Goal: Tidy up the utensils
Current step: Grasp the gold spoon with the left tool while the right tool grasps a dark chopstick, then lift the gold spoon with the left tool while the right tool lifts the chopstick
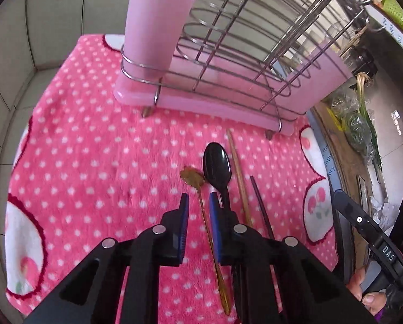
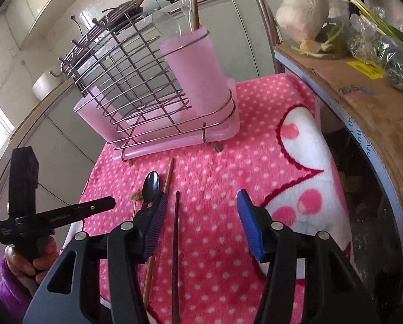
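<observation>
On a pink dotted towel (image 1: 93, 162) lie a thin gold spoon (image 1: 201, 205), a black spoon (image 1: 217, 166), a light wooden chopstick (image 1: 237, 172) and a dark chopstick (image 1: 260, 205). My left gripper (image 1: 198, 202) is open, its jaws either side of the gold spoon's handle, not closed on it. My right gripper (image 2: 201, 205) is open wide above the dark chopstick (image 2: 176, 237). The pink cup (image 2: 193, 70) in the wire rack (image 2: 120, 81) holds a clear spoon, a clear fork and a chopstick.
The rack (image 1: 228, 54) stands on a pink tray at the towel's far side. A cardboard shelf (image 2: 363, 102) with bagged greens and a cabbage is on the right. Tiled wall is on the left.
</observation>
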### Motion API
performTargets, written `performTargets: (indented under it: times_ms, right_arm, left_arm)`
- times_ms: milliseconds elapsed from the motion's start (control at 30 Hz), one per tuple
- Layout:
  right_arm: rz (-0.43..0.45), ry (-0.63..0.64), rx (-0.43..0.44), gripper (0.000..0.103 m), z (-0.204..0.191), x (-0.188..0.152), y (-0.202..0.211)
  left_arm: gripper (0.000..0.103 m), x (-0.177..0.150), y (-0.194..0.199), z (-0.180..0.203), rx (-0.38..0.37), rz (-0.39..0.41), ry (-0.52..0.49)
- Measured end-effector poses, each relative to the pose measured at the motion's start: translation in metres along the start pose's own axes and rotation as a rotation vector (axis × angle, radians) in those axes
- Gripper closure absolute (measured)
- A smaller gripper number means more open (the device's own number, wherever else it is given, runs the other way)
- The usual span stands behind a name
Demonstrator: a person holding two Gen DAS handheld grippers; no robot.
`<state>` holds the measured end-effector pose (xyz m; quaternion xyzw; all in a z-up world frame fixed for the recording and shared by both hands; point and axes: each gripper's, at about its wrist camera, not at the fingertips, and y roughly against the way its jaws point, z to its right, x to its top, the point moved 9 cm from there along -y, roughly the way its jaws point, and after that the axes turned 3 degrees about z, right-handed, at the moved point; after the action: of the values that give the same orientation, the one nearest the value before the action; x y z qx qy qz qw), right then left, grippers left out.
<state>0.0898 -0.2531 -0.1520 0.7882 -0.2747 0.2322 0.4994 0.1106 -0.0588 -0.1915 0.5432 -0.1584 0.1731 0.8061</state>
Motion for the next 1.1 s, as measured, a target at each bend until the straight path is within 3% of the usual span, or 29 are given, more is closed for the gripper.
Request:
performTargets:
  times_ms: [267,367,400,467,633,800,933,1100]
  right_arm:
    - [-0.036,-0.014,0.014,0.049,0.007,-0.007,-0.003]
    - [-0.054,-0.025,0.03,0.049,0.008,-0.011,-0.006]
    - [-0.062,-0.029,0.04,0.049,0.007,-0.012,-0.008]
    - [-0.079,-0.029,0.062,0.054,0.003,-0.014,-0.011]
    - [-0.13,-0.02,0.065,0.077,-0.005,-0.019,-0.024]
    - [-0.231,-0.021,0.072,0.079,-0.02,-0.025,-0.049]
    - [-0.309,0.019,0.028,0.079,-0.029,-0.028,-0.07]
    - [-0.342,0.086,-0.025,0.079,-0.04,-0.023,-0.091]
  left_arm:
    - [0.088,0.004,-0.039,0.0,0.05,-0.09,0.034]
    - [0.089,0.008,-0.043,0.003,0.066,-0.073,0.02]
    - [0.096,0.008,-0.044,0.002,0.07,-0.069,0.018]
    - [0.1,0.009,-0.043,0.0,0.06,-0.063,0.033]
    - [0.101,0.01,-0.015,-0.017,0.059,-0.018,0.033]
    - [0.101,0.011,0.014,-0.027,0.04,0.037,0.023]
    - [0.102,0.01,0.029,-0.032,0.023,0.076,0.016]
    - [0.102,0.01,0.04,-0.033,-0.002,0.113,0.02]
